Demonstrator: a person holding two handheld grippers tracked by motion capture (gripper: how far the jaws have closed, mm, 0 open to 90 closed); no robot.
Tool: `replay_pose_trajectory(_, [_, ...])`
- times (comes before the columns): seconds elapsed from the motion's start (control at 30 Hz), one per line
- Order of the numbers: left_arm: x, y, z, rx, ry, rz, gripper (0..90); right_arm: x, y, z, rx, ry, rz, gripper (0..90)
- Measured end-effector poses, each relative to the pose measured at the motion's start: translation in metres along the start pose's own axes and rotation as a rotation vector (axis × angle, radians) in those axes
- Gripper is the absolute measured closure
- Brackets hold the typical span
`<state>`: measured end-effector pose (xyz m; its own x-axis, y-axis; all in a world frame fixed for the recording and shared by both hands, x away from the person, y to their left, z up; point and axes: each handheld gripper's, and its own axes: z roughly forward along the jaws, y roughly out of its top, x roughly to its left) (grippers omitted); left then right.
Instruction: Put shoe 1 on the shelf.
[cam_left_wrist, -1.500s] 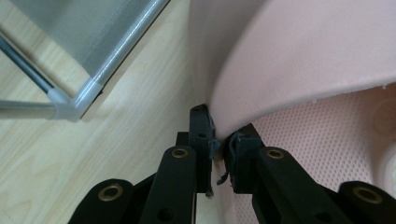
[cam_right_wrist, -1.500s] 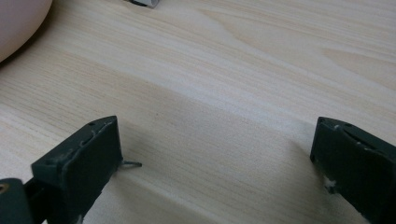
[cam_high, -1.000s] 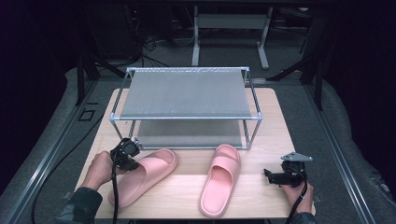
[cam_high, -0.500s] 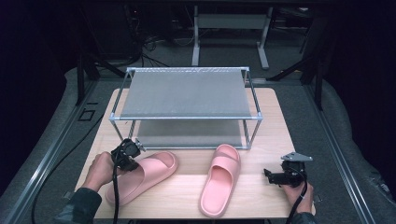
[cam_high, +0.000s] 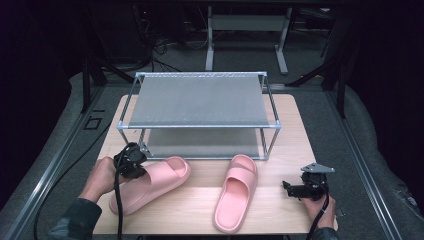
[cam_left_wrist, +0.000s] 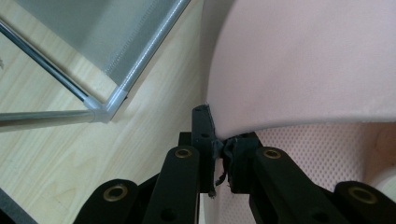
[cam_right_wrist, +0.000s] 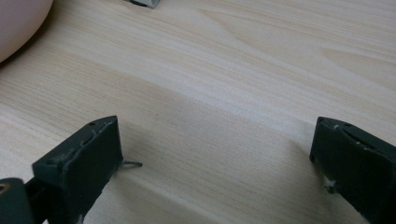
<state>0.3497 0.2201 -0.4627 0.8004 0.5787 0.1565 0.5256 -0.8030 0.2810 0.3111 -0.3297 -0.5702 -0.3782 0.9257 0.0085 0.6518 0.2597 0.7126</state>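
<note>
Two pink slide slippers lie on the wooden table (cam_high: 280, 150) in front of a metal shoe rack (cam_high: 200, 102). My left gripper (cam_high: 131, 162) is shut on the strap edge of the left slipper (cam_high: 155, 182). In the left gripper view its jaws (cam_left_wrist: 219, 140) pinch that pink strap (cam_left_wrist: 303, 70), with the slipper's dotted footbed below it. The right slipper (cam_high: 237, 192) lies untouched, toe toward the rack. To its right, my right gripper (cam_high: 300, 189) rests low over the table, open, and nothing but bare wood lies between its jaws (cam_right_wrist: 215, 154).
The rack has two grey mesh shelves; its front left foot (cam_left_wrist: 107, 107) stands close beside my left gripper. A bit of the right slipper (cam_right_wrist: 16, 18) shows at the top left of the right gripper view. Dark floor and cables surround the table.
</note>
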Motion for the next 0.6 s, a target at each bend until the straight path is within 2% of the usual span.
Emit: replay_pose_trajectory(0.6, [-0.002,0.021,-0.035,-0.026,0.007,0.069,84.3,0.000,0.000,0.000,0.000,0.000,0.000,1.7])
